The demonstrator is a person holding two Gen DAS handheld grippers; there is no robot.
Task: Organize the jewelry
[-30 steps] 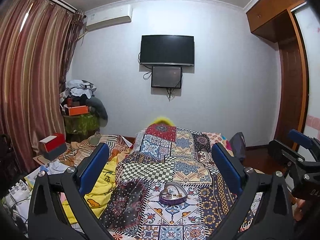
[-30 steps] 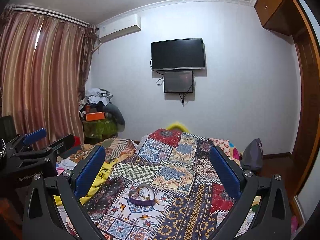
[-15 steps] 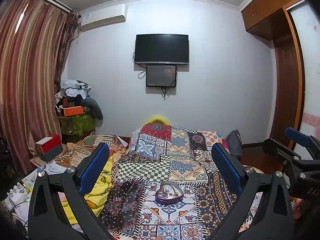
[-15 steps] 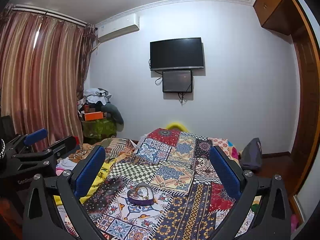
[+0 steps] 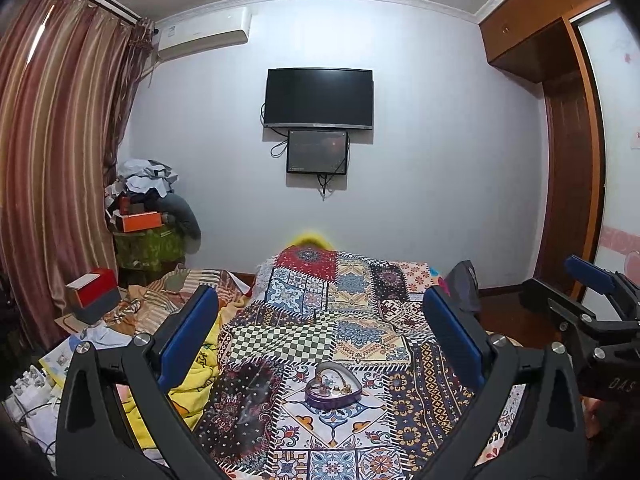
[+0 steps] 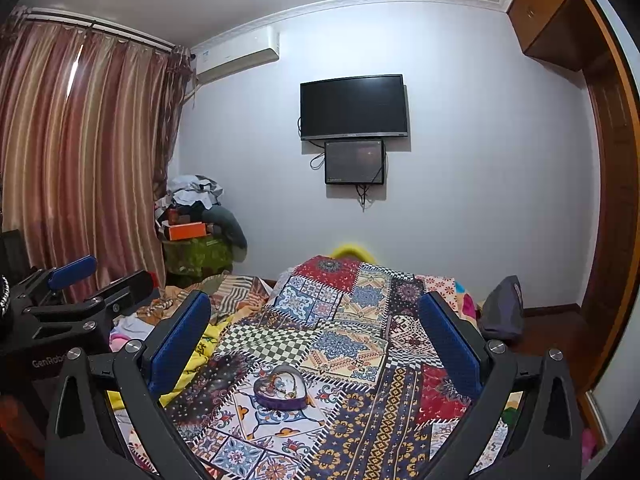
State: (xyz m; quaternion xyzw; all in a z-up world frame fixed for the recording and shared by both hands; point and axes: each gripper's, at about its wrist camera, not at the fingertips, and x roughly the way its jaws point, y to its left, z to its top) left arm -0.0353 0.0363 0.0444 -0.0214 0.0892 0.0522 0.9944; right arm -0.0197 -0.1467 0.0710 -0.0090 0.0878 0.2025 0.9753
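Room: we face a pale wall with a dark television (image 5: 318,98) mounted on it, a smaller screen (image 5: 317,152) just under that, and an air conditioner (image 5: 202,38) high up towards the striped curtains (image 5: 48,168).
Bed: we hold both grippers above a bed covered with a patchwork quilt (image 5: 352,332) that runs away from us towards the wall; a yellow blanket (image 5: 194,376) lies bunched beyond the left gripper's left finger.
Jewelry box: we see a purple heart-shaped box (image 5: 333,389) lying open on the quilt, ahead of and below the left gripper, between its two fingers and touched by neither; in the right wrist view the same box (image 6: 281,391) sits ahead and towards that gripper's left finger. Small pieces of jewelry lie inside it, too small for us to tell apart.
Left gripper: we see the left gripper (image 5: 320,340) with its blue-padded fingers spread wide and nothing between them.
Right gripper: we see the right gripper (image 6: 314,346) spread just as wide, holding nothing.
Side by side: each gripper shows at the edge of the other's view, well apart from the box.
Clutter: beyond the left gripper's left side we see a red and white box (image 5: 91,286) and a pile of clothes with an orange box (image 5: 142,221).
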